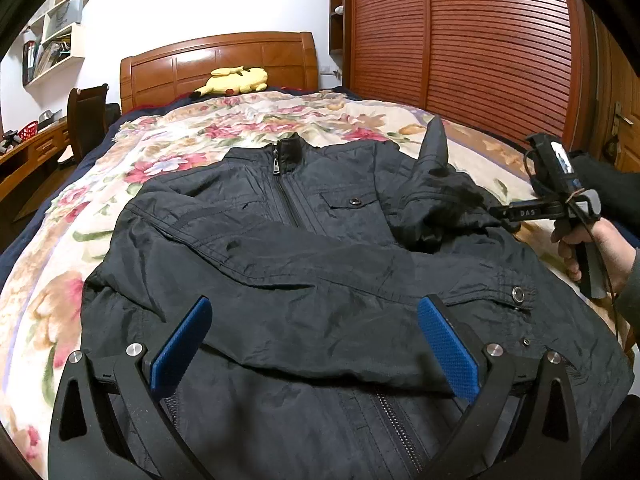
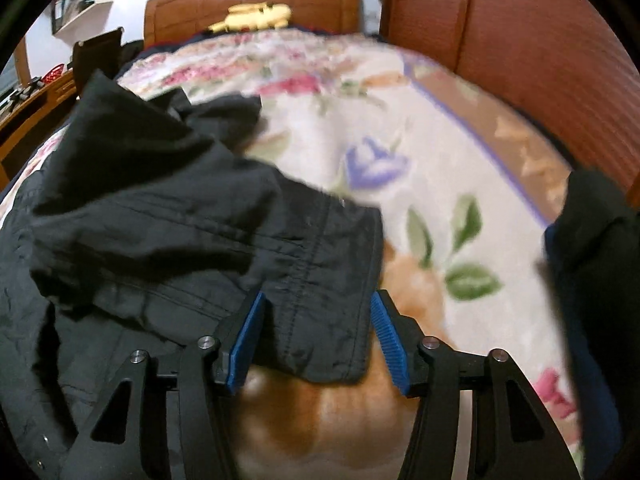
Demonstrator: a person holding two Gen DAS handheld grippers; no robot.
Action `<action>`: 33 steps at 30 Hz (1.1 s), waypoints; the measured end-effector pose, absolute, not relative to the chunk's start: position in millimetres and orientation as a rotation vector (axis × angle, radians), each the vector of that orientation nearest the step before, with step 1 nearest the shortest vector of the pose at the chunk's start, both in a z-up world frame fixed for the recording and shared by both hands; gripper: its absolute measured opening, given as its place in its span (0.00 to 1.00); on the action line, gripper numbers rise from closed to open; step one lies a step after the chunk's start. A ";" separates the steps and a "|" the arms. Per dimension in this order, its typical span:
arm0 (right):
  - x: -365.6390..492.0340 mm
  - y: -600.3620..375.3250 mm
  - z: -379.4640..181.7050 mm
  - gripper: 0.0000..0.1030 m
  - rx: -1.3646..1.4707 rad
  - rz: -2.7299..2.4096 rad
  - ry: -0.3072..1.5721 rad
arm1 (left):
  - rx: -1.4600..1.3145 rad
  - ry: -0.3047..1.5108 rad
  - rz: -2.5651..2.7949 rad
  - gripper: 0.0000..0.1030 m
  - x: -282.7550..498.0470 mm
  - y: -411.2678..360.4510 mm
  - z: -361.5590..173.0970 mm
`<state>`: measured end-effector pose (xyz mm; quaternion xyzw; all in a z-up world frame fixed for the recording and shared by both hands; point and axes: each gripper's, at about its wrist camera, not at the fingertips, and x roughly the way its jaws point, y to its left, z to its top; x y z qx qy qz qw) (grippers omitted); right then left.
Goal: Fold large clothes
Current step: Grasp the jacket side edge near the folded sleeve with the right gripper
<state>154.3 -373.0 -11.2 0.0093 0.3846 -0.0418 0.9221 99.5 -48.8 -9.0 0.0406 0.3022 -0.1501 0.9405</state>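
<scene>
Bedroom with wooden furniture and a white wall

A floral blanket covers the bed; its wooden headboard sits top centre, a slatted wardrobe upper right, white wall shelves upper left, a desk at the left edge.

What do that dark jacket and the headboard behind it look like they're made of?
The jacket looks like thin synthetic fabric, perhaps nylon: faint sheen, fine crinkles, metal zipper and snaps. The headboard looks like varnished wood: reddish-brown panels with glossy reflections.

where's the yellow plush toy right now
The yellow plush toy lies at the far end of the bed, against the wooden headboard, beyond the jacket.
</scene>
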 end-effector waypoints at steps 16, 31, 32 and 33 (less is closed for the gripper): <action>154.5 -367.0 -10.9 0.21 -0.037 0.007 0.842 | 0.075 0.612 -0.317 1.00 99.1 -49.1 -7.7; 80.1 -282.5 90.1 0.09 -0.254 0.005 0.552 | 0.062 0.571 -0.312 1.00 71.9 -13.9 4.5; 73.3 -272.6 97.7 0.09 -0.267 0.020 0.528 | 0.058 0.568 -0.304 1.00 69.9 -9.1 5.2; 68.8 -264.9 103.1 0.09 -0.279 0.031 0.511 | 0.053 0.565 -0.296 1.00 67.9 -3.7 5.3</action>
